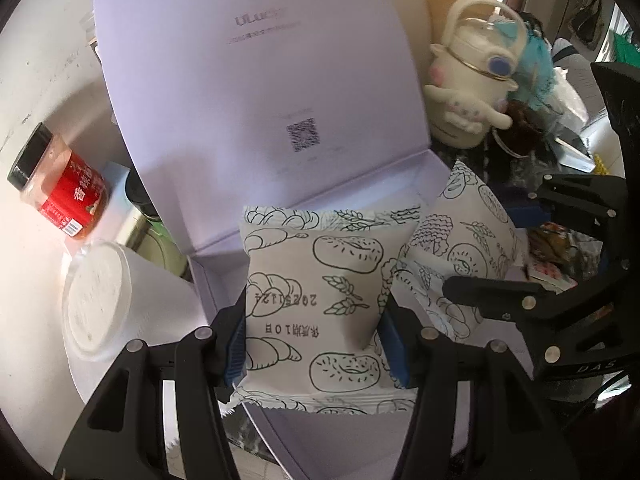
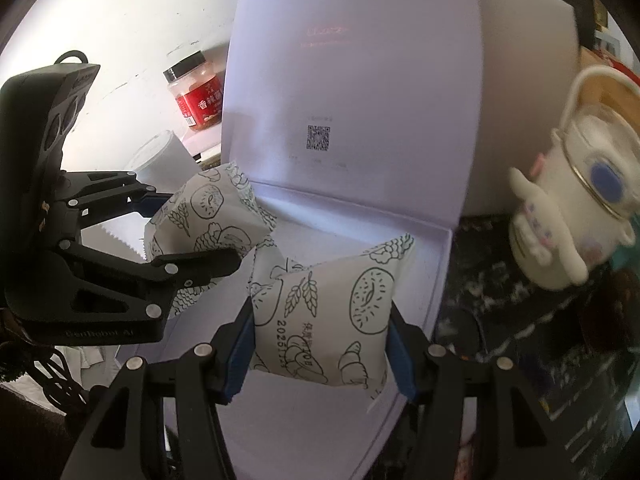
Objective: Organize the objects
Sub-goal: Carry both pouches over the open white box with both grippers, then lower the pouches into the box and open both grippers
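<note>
A pale lilac box (image 1: pixel 216 280) stands open with its lid (image 1: pixel 256 92) upright behind; it also shows in the right wrist view (image 2: pixel 432 280). My left gripper (image 1: pixel 316 336) is shut on a white bread packet (image 1: pixel 312 280) printed with pastry drawings, held over the box's left half. My right gripper (image 2: pixel 320 352) is shut on a second such packet (image 2: pixel 336 312), held over the box's right half. Each gripper shows in the other's view: the right gripper (image 1: pixel 496 260) with its packet (image 1: pixel 460 240), the left gripper (image 2: pixel 192 236) with its packet (image 2: pixel 208 216).
A red-labelled jar (image 1: pixel 60 184) and a white lidded tub (image 1: pixel 96 300) stand left of the box by a white wall. A cream plush-clad kettle (image 1: pixel 472 76) stands to the right on a dark speckled counter (image 2: pixel 500 300), with cluttered bags behind.
</note>
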Demonstrator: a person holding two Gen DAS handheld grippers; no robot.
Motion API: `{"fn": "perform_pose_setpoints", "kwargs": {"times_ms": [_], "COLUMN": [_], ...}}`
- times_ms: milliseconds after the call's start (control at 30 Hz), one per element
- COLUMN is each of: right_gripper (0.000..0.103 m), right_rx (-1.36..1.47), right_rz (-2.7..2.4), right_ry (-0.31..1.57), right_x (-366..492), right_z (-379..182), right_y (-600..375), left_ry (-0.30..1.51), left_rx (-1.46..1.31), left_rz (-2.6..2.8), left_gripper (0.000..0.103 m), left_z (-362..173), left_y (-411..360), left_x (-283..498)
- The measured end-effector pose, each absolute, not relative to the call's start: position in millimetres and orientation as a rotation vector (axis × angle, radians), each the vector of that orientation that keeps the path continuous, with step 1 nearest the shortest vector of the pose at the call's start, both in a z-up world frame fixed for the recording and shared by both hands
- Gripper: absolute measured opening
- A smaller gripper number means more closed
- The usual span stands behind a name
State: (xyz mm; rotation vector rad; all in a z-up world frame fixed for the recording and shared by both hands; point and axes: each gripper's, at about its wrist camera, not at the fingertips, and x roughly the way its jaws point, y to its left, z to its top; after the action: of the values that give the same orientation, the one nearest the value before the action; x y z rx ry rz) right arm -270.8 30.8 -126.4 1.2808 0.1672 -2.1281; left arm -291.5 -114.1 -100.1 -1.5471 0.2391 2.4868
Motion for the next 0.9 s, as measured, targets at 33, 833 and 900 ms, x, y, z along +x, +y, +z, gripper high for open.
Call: {"fn": "perform_pose_setpoints", "kwargs": {"times_ms": [33,833,900], "right_gripper": [0.06,0.083,0.083], "right_rx": [1.275,1.227,1.223], "right_rz": [-2.125,-2.194,-2.207], "right_ry": [0.173,0.189,0.181], "right_x": [-273,-270,-265], "right_z": [-129,-120,-113], "right_y": [29,50,59], "left_ry": [0.248,0.311,0.328], "left_rx": [-1.549,-1.613,-1.596], "left_rz": [2.491,2.542,2.565], "left_gripper": [0.054,0.061,0.067], "left_z": [-103,-115,-106], "left_y": [-116,-80,-73], "left_x": [-294,-304,-300]}}
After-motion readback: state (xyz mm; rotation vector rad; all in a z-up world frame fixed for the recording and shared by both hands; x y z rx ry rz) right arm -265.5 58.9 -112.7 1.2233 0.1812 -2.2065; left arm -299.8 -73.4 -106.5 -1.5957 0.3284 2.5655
